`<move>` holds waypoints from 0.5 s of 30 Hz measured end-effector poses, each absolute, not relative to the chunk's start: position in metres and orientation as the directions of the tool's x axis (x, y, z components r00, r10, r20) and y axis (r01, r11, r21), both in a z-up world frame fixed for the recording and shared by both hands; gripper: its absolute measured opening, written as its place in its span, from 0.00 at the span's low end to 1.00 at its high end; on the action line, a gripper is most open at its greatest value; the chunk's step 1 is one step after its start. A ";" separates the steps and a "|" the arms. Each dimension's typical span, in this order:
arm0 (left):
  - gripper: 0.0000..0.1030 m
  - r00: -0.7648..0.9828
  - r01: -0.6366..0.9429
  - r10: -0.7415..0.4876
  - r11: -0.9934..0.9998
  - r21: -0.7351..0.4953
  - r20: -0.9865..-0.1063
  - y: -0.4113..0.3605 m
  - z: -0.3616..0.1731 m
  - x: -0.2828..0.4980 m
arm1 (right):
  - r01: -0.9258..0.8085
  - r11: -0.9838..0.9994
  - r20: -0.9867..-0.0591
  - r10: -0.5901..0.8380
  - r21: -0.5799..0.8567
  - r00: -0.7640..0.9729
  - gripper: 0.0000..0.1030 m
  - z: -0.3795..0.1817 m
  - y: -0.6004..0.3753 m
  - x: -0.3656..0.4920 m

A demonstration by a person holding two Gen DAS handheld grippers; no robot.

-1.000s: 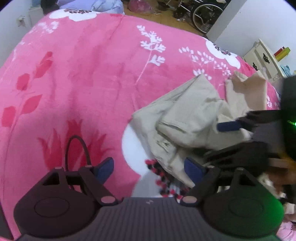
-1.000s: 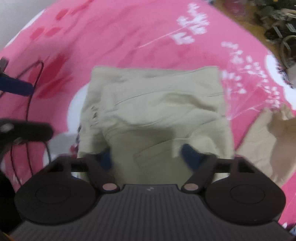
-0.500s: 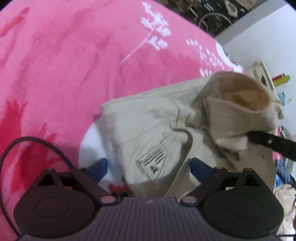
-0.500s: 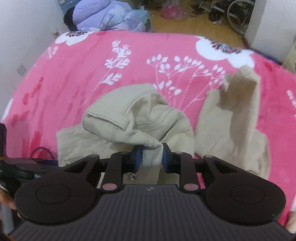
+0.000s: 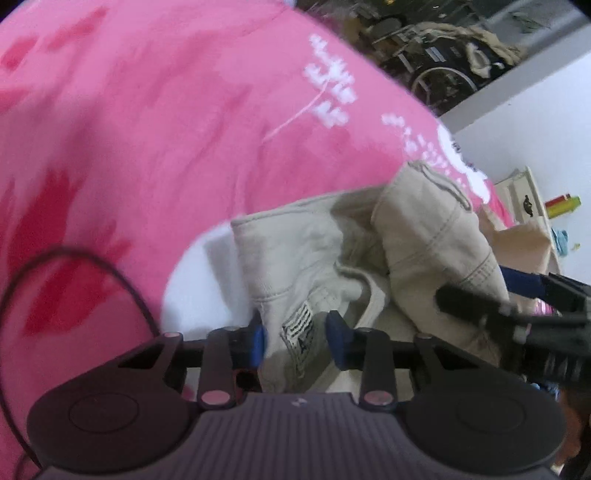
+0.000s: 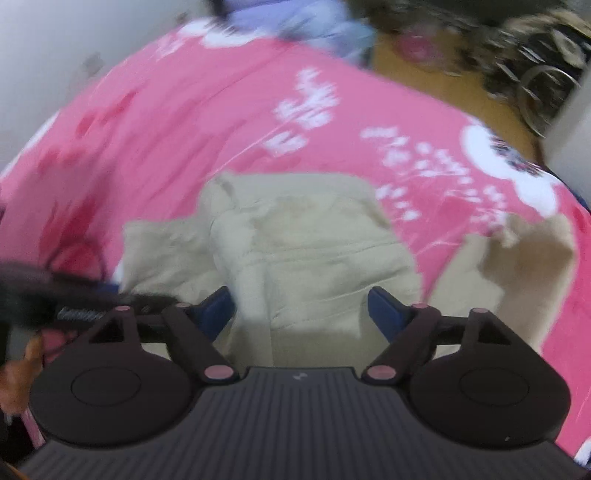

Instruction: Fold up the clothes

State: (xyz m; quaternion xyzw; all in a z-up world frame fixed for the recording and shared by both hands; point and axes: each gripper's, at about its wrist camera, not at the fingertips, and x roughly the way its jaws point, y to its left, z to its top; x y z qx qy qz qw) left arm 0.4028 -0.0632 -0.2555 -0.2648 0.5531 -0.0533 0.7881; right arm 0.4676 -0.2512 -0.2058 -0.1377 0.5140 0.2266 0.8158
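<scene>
Beige trousers (image 5: 314, 251) lie partly folded on a pink flowered blanket (image 5: 147, 129). My left gripper (image 5: 295, 336) points down at the waistband edge. Its jaws are closing, with the striped label (image 5: 299, 328) and a fold of cloth between the pads, and no squeeze shows. My right gripper (image 6: 303, 310) hovers over the folded-over part of the trousers (image 6: 306, 251); its jaws are opening wide and hold nothing. In the left wrist view the right gripper's fingers (image 5: 465, 299) reach in from the right. A loose beige leg (image 6: 517, 266) trails off to the right.
A thin black cable (image 5: 92, 266) loops over the blanket at the left. Beyond the bed are a wheelchair (image 5: 439, 77), a white cabinet (image 5: 524, 199) and a white wall. A pale blue bundle (image 6: 295, 22) lies past the far edge of the bed.
My left gripper sank closer to the waistband and its jaws narrowed around the label. My right gripper let go of the fold it pinched half a second ago and spread wide.
</scene>
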 end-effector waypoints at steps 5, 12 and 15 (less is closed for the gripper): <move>0.49 0.397 -0.229 -0.391 0.834 -0.502 -0.830 -0.064 -0.259 0.401 | -0.557 0.822 -0.905 0.144 -0.116 0.401 0.78 -0.227 -0.233 0.468; 0.43 0.394 -0.179 -0.348 0.879 -0.442 -0.851 -0.079 -0.255 0.408 | -0.276 0.951 -0.852 0.259 0.142 0.454 0.06 -0.200 -0.294 0.490; 0.24 0.368 -0.203 -0.339 0.880 -0.430 -0.866 -0.075 -0.250 0.414 | -0.186 0.954 -0.798 0.299 0.236 0.523 0.05 -0.163 -0.332 0.483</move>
